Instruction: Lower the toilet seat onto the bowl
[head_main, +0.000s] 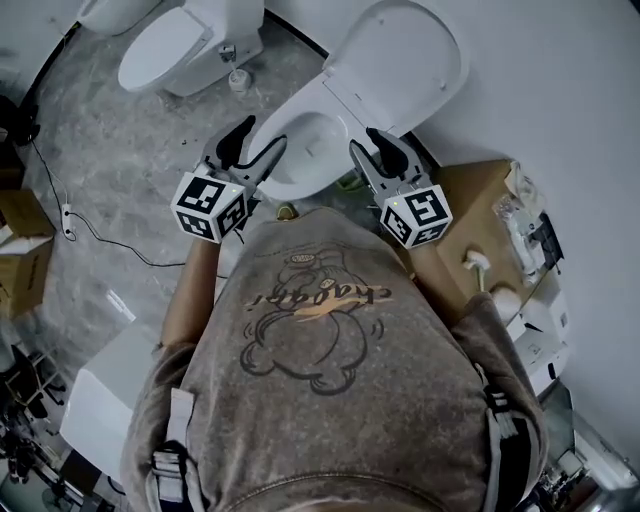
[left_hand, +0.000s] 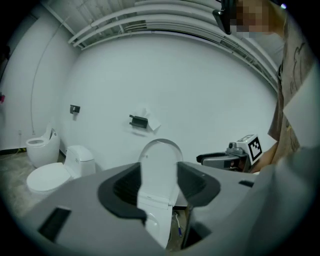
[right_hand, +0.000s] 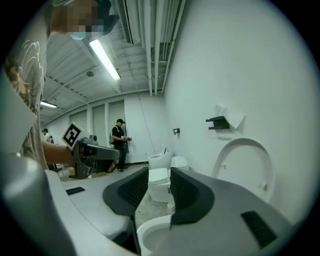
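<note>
There are three white toilets. On the nearest one, the big white oval toilet seat (head_main: 400, 65) is up. It leans back on the white wall (head_main: 560, 90), ahead of both grippers and past their tips. Its round white bowl (head_main: 305, 150) sits open and shows in the gap between the two grippers. The shut white toilet (head_main: 165, 50) and the small white toilet (left_hand: 40, 147) stand far off to the left of the left gripper (head_main: 260, 137).

There are two grippers. The left gripper has its jaws apart with nothing in them. The right gripper (head_main: 366, 142) has its jaws apart too and holds nothing. Neither one touches the seat.

A brown box (head_main: 470, 195) is close on the right gripper's right side. Bare grey floor (head_main: 120, 150) lies open on the left gripper's left side.
</note>
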